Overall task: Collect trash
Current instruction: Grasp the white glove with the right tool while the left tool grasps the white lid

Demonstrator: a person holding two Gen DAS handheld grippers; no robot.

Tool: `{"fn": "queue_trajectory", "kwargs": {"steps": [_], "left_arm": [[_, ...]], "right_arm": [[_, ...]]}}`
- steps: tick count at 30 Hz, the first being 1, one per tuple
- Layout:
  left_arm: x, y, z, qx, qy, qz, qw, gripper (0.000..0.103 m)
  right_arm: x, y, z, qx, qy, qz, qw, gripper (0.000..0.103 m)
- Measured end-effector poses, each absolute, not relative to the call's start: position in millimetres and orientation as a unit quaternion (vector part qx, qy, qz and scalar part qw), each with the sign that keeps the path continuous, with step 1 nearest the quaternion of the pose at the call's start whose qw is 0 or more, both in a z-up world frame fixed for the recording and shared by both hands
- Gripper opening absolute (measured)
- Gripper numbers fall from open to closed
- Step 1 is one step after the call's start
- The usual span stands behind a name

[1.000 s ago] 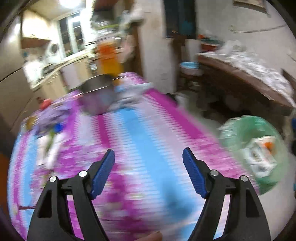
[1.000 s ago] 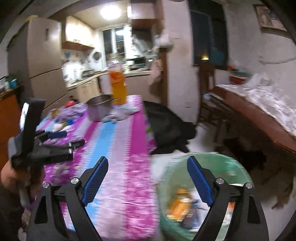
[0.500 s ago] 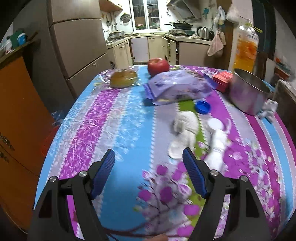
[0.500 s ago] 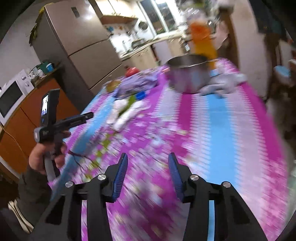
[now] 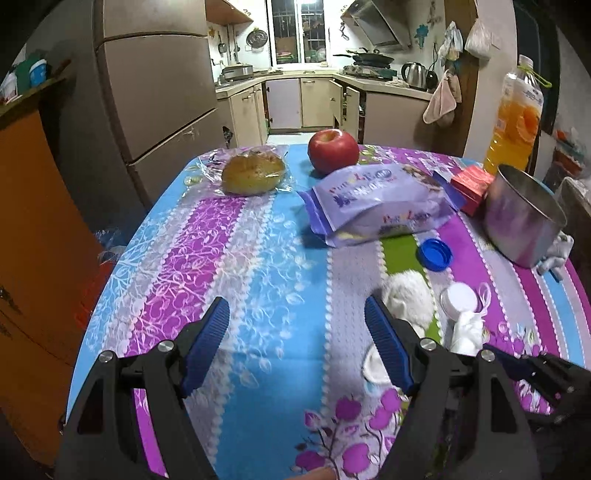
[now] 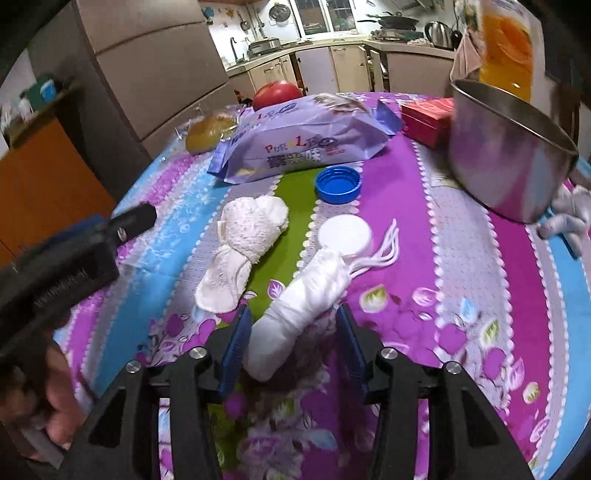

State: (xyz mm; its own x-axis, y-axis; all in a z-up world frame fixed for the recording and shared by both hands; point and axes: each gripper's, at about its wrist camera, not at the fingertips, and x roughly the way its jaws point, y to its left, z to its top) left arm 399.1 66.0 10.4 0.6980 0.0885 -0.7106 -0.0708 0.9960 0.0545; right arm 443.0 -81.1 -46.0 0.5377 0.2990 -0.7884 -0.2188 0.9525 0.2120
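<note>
Right gripper (image 6: 291, 343) spread, jaws straddling near end of white wad (image 6: 303, 299) on counter (image 6: 461, 288), not yet pinching; likely lined up lengthwise for grab. Left gripper (image 5: 295, 343) spread, empty, hovered over bare cloth, probably kept clear. Tissue (image 6: 240, 243), white lid (image 6: 345, 234), blue cap (image 6: 338, 184) lay just beyond.

Tall fridge (image 5: 155, 92) beside cream kitchen cabinets (image 5: 295, 99) under a window (image 5: 297, 29).
</note>
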Motion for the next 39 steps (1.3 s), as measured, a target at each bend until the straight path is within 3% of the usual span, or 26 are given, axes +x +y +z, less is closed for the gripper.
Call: {"fn": "queue_trajectory", "kwargs": {"steps": [3, 6, 10, 24, 29, 33, 39], "left_arm": [[405, 59, 10, 0.030, 0.386, 0.025, 0.922, 0.072], [409, 45, 8, 0.050, 0.389, -0.003, 0.920, 0.072], [420, 20, -1, 0.070, 0.399, -0.040, 0.913, 0.072], [433, -64, -18, 0.145, 0.393, -0.122, 0.900, 0.071], [405, -82, -1, 0.178, 0.340, -0.164, 0.909, 0.068], [429, -72, -22, 0.170, 0.386, -0.128, 0.898, 0.068], [434, -70, -27, 0.173, 0.391, -0.122, 0.896, 0.068]], "right_arm": [[446, -80, -47, 0.032, 0.450, 0.149, 0.880, 0.047], [444, -92, -46, 0.028, 0.447, 0.156, 0.880, 0.031], [439, -115, -45, 0.038, 0.453, 0.169, 0.875, 0.023], [421, -220, -45, 0.042, 0.465, 0.166, 0.869, 0.024], [418, -216, -42, 0.040, 0.456, 0.177, 0.872, 0.035], [421, -210, -41, 0.044, 0.452, 0.177, 0.873, 0.036], [426, -204, -42, 0.036, 0.452, 0.171, 0.875, 0.036]]}}
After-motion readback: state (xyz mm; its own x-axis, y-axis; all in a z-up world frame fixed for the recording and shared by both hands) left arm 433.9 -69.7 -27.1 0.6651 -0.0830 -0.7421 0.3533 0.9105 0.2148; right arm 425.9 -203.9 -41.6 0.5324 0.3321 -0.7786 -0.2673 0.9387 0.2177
